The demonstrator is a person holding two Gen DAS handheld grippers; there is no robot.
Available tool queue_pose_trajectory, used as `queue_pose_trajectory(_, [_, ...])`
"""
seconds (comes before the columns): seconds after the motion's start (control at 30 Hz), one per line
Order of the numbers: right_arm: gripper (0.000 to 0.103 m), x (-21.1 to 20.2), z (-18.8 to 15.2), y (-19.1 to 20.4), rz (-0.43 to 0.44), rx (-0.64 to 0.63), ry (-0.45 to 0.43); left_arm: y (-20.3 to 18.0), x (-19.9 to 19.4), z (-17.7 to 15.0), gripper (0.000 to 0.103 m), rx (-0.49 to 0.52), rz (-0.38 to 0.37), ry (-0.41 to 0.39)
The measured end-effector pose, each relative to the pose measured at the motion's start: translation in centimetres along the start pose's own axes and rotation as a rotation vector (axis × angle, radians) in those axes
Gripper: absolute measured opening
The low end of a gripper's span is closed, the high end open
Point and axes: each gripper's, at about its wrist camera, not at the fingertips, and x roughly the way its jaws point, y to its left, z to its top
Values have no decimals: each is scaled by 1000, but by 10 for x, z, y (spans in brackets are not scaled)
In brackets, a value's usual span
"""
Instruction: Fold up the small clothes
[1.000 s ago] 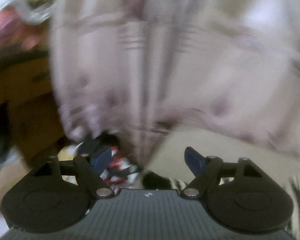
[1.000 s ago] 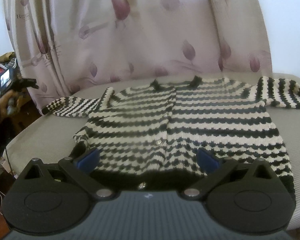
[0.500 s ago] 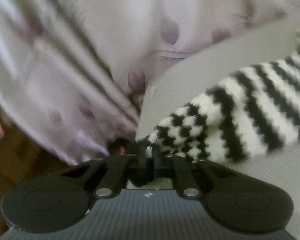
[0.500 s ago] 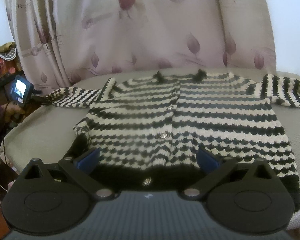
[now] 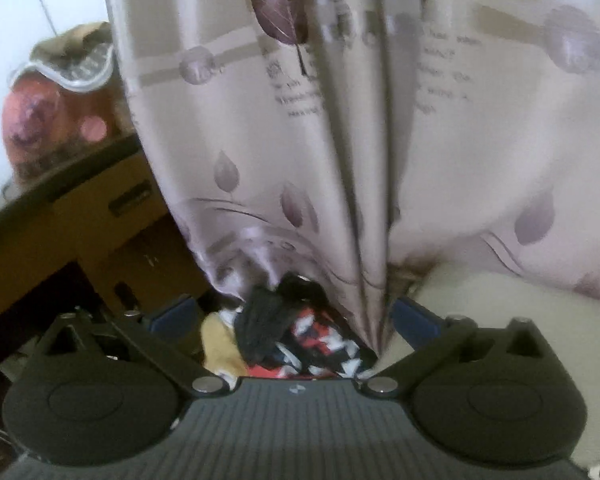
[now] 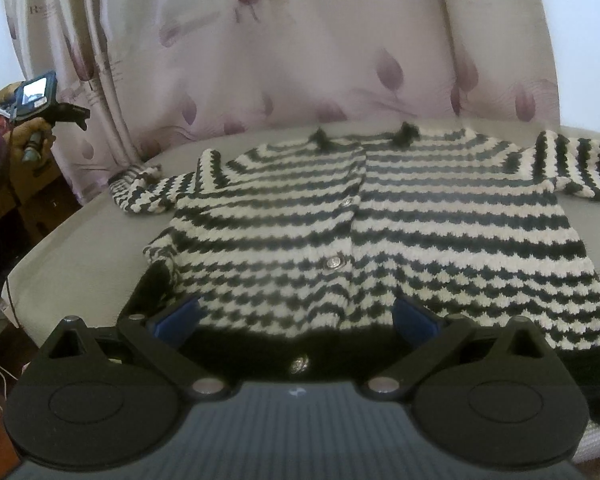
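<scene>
A black-and-white striped knit cardigan (image 6: 380, 240) lies flat and buttoned on a grey padded surface (image 6: 80, 264). Its left sleeve (image 6: 148, 196) rests loose near the surface's left edge, and its right sleeve (image 6: 572, 168) stretches out to the right. My right gripper (image 6: 296, 316) hovers open over the black hem with nothing between its blue pads. My left gripper (image 5: 296, 316) is off the cardigan and faces the curtain; its jaws are opening wide and hold nothing. The hand (image 6: 32, 136) carrying it shows at the far left of the right wrist view.
A pale curtain (image 6: 300, 60) with purple leaf prints hangs right behind the surface. Wooden furniture (image 5: 80, 232) stands to the left. A heap of mixed clothes (image 5: 292, 340) lies low in the gap between furniture and padded surface.
Half a second ago my left gripper was shut on the left sleeve's cuff. It has let go, opened, and drawn back up and to the left. The right gripper has hardly moved.
</scene>
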Motion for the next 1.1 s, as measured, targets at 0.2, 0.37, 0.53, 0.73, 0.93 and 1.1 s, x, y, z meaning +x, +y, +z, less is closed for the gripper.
queue_pose_trajectory(0.2, [103,-8,1,-16,-2,61,-24,6,17,-65,95,-41,-236,143])
queue_pose_trajectory(0.37, [103,-3,-3,-17,7,68,0,-1,54,-104,76,-204,-358,290])
queue_pose_trajectory(0.53, [103,-4,-3,-13,-3,41,-2,-30,55,-115,68,-174,-355,218])
queue_pose_trajectory(0.73, [103,-5,-3,-19,-14,72,-7,-8,6,-122,8,-310,-187,111])
queue_pose_trajectory(0.93, [103,-19,-4,-27,13,107,-63,61,-104,-184,8,-465,-108,83])
queue_pose_trajectory(1.1, [103,-25,-11,-32,51,140,-73,74,-118,-235,9,-413,-72,122])
